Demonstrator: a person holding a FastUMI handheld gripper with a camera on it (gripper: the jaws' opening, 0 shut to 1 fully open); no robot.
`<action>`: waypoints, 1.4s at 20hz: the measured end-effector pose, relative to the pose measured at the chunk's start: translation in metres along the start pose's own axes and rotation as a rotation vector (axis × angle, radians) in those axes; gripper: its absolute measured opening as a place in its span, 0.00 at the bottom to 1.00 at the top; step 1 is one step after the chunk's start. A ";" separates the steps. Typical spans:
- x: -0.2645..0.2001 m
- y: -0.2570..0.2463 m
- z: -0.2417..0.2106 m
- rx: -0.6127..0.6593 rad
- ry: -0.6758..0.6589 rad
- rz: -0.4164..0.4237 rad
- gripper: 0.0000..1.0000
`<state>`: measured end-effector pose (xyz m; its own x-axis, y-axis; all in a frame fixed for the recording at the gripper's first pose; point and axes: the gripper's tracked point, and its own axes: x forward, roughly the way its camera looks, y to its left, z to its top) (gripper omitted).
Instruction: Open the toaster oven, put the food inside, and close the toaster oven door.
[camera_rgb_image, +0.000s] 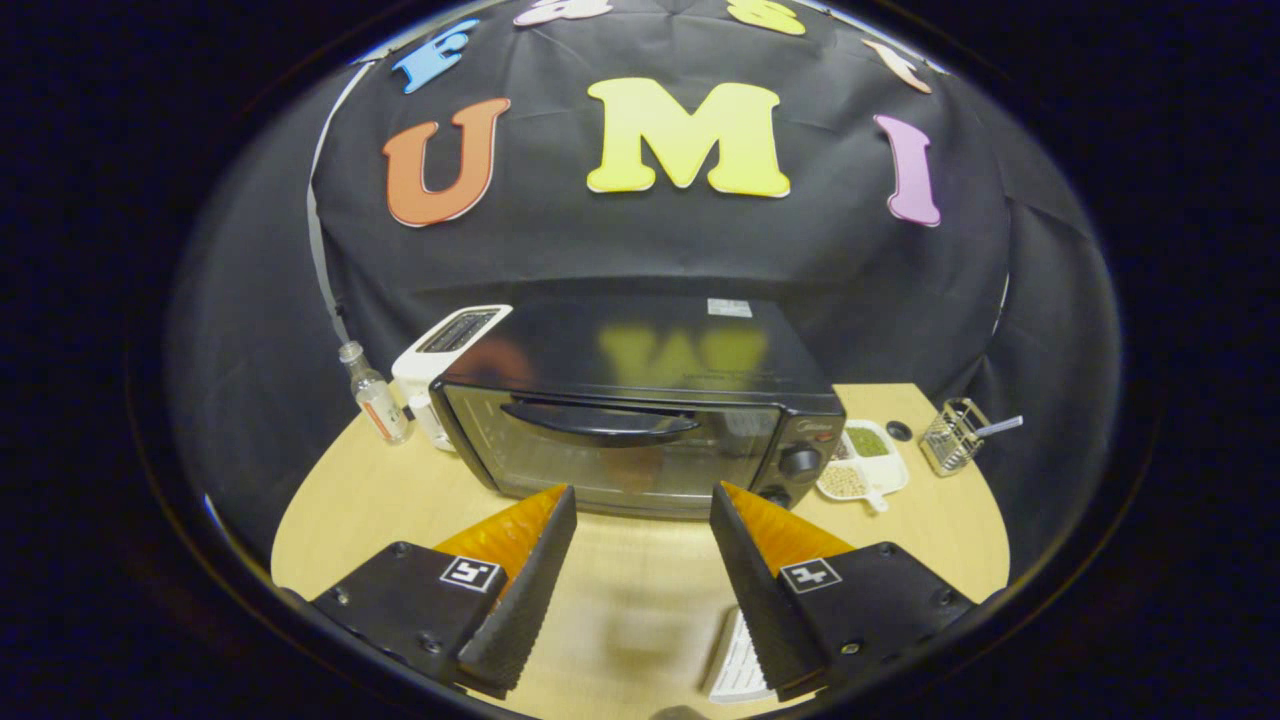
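One black toaster oven (640, 420), door closed, beyond the gaping, empty gripper (642, 495).

Toaster oven (640, 420) interior unreadable.

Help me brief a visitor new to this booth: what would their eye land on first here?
The black toaster oven on the wooden table, door shut, sits just beyond the open gripper, whose fingers hold nothing. A white toaster and small clear bottle stand at its left; a white dish of grains and wire basket at its right.
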<state>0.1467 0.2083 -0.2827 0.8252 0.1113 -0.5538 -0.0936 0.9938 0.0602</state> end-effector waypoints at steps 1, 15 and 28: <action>-0.012 -0.004 0.010 0.005 -0.023 0.002 0.87; -0.265 -0.167 0.169 0.071 -0.497 -0.142 0.98; -0.292 -0.229 0.134 0.092 -0.443 -0.107 1.00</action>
<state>0.0018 -0.0513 -0.0240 0.9877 -0.0221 -0.1545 0.0389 0.9935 0.1068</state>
